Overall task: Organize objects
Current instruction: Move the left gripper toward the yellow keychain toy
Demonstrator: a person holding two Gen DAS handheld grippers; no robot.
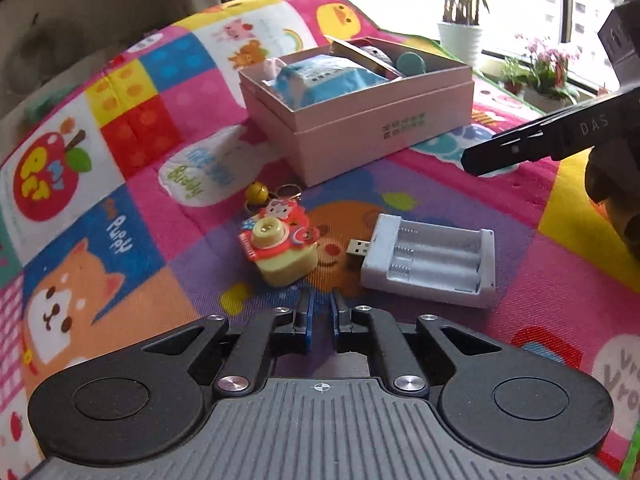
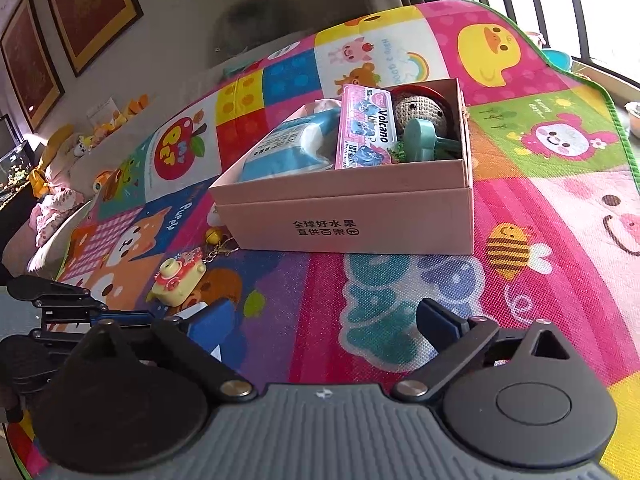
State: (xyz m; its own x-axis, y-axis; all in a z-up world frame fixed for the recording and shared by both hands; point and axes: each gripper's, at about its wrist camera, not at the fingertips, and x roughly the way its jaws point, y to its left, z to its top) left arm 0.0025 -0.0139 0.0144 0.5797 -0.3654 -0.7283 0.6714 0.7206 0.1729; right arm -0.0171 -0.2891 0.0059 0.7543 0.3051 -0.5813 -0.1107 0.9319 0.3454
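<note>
A pink cardboard box (image 1: 384, 136) stands on the colourful play mat (image 1: 168, 240). It holds a blue tissue pack (image 1: 320, 80), a pink "Volcano" case (image 2: 366, 128), a crocheted doll (image 2: 420, 114) and a teal item (image 2: 420, 140). In front of it lie a toy camera keychain (image 1: 280, 246) with a yellow bell (image 1: 256, 194) and a white battery charger (image 1: 432, 260). My left gripper (image 1: 320, 312) is nearly shut and empty, just short of the camera and charger. My right gripper (image 2: 324, 320) is open and empty, hovering before the box; it also shows in the left wrist view (image 1: 520, 148).
Potted plants (image 1: 460, 36) stand on the window sill behind the box. Framed pictures (image 2: 80, 8) hang on the wall, and soft toys (image 2: 60, 184) lie on the floor at left. The mat's green edge (image 2: 616, 120) runs along the right.
</note>
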